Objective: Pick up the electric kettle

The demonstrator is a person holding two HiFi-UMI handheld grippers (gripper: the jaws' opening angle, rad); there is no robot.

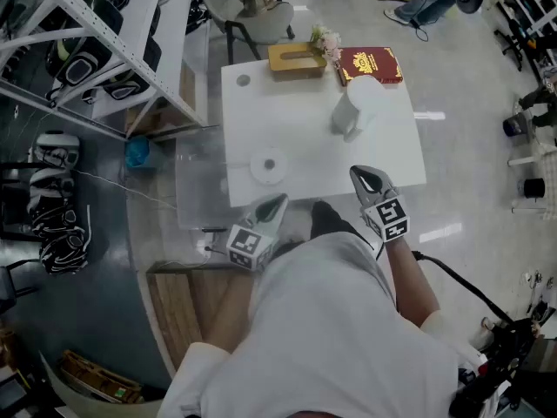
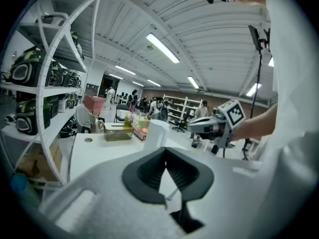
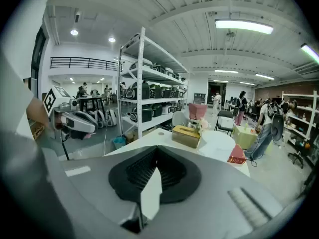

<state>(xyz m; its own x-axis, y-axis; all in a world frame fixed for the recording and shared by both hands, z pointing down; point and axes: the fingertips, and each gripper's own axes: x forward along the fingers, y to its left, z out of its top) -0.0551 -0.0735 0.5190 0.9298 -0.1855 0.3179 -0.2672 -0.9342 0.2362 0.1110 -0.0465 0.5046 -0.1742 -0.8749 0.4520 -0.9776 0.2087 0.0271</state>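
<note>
**A:** Kettle [image 1: 359, 103]: where is it?

**B:** It stands upright on the table [image 1: 296, 120], at about 2 o'clock from the table's middle (white on white, so easy to miss). It is off its base [image 1: 268, 165], the round disc at 7 o'clock, well apart from it.

**A:** What's around it?

**B:** Three things sit along the far edge. A tissue box [image 1: 296, 60] is at 11 o'clock and a red box [image 1: 370, 64] at 1 o'clock, near the kettle's far side. Flowers [image 1: 326, 38] stand between the two. A chair [image 1: 261, 16] is beyond the table at 12 o'clock. Shelves [image 1: 104, 42] loaded with dark gear stand off to 9 o'clock.

**A:** And the grippers?

**B:** Both are at the near edge, apart from the kettle. The right gripper [image 1: 364, 178] is at 5 o'clock with its jaws clenched on nothing, and the kettle is at its 12 o'clock. The left gripper [image 1: 275, 202] is at 7 o'clock, its jaws also pressed together and empty. The base is just ahead of it, at its 12 o'clock.

**A:** Anything in the way?

**B:** Bare tabletop lies between the right gripper and the kettle. The base lies on the left gripper's side.
</note>
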